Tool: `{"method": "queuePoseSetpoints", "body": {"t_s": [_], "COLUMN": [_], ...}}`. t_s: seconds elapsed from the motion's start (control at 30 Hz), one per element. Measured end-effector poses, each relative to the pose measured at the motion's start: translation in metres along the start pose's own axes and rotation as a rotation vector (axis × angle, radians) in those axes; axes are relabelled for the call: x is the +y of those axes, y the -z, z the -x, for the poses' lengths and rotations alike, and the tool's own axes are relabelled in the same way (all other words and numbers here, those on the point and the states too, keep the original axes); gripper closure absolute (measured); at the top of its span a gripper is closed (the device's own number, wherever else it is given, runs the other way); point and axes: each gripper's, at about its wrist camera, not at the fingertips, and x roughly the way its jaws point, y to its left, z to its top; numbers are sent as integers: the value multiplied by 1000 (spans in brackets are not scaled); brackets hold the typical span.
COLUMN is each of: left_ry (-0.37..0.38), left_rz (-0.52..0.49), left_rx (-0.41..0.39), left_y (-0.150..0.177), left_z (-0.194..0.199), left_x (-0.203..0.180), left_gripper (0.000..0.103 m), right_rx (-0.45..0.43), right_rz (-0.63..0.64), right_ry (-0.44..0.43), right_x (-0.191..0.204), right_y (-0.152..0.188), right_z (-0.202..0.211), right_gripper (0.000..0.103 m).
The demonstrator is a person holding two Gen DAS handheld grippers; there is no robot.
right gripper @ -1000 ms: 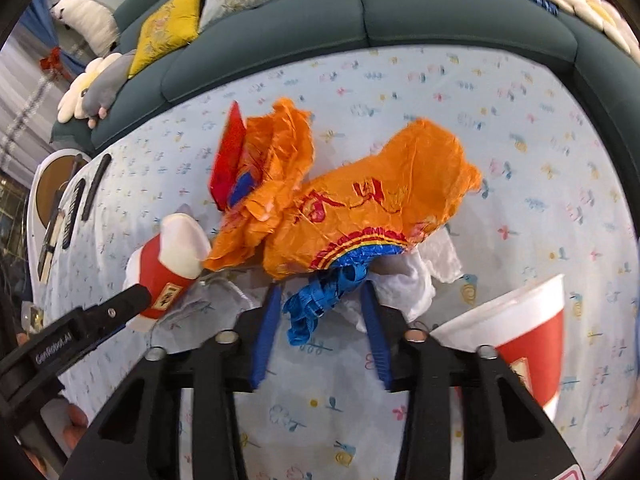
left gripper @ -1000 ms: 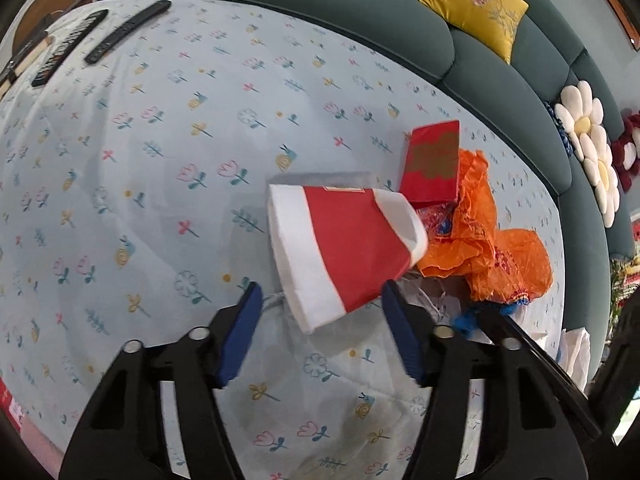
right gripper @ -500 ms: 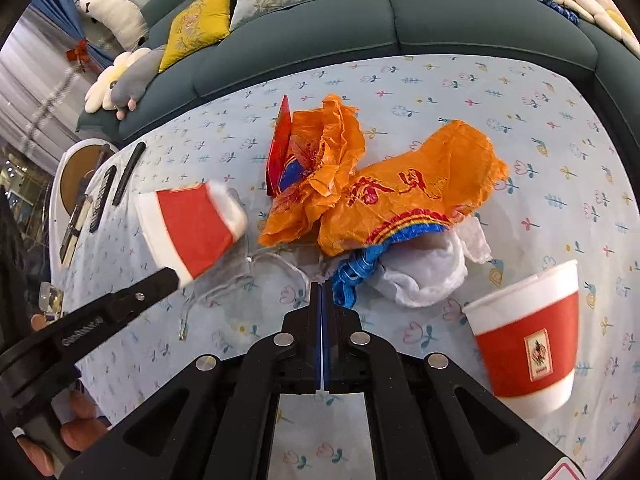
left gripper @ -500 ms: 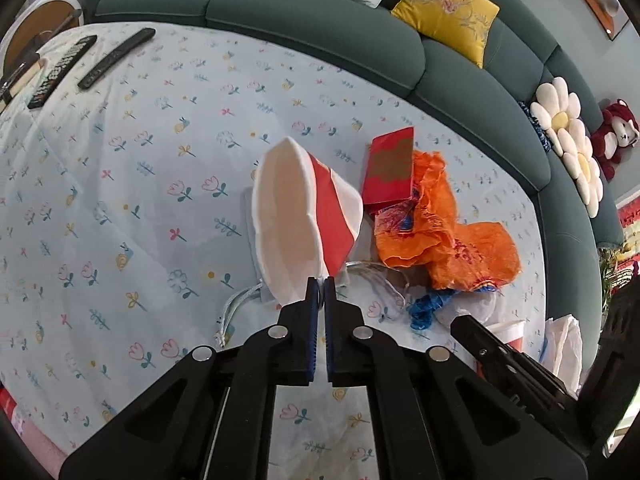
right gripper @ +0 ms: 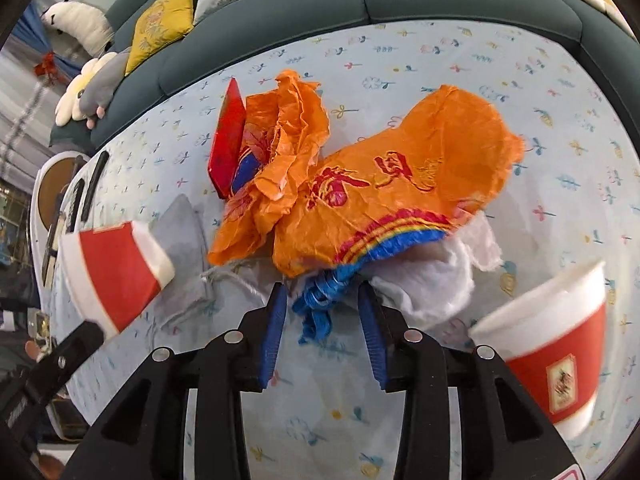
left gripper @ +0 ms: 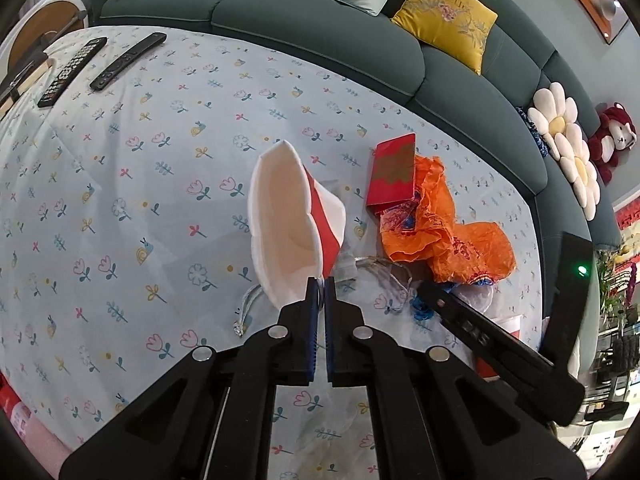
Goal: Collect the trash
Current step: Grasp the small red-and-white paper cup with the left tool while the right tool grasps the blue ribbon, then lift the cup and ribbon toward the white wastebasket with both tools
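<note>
Just above the right hand-held gripper, whose jaws have just been opening around the blue strip under the orange wrapper, while the left hand-held gripper pinches the red cup.

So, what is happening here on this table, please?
A person is clearing trash with two hand-held grippers. The left gripper is shut on the rim of a crushed red paper cup, lifted off the flowered tablecloth. The right gripper has just been opening; a blue string lies between its pads, under the orange wrapper. Another cup waits alongside.
</note>
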Motion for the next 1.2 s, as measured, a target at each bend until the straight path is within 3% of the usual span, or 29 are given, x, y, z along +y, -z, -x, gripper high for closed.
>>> {"method": "queuePoseSetpoints", "body": {"t_s": [0.1,0.4,0.77,1.2], "left_ry": [-1,24,117,256], "left_rz": [-10,-56,-164,-382], "left_rx": [-4,-42,-114,-192], "left_y": [-1,2,20,63], "left_z": [2,26,81,142], "left_x": [-4,-36,-120,-255], "left_gripper": [100,100,100,100], "right_rx": [2,-47,-229,-477], "right_rz": [-1,-45,-50,-118], "right_ry": [-6,-97,-148,-100], "right_x": [0,-17,-47,-142], "right_y": [-3,13,30,40], "right_z": [-4,39,153,295], "right_gripper": [81,83,83,83]}}
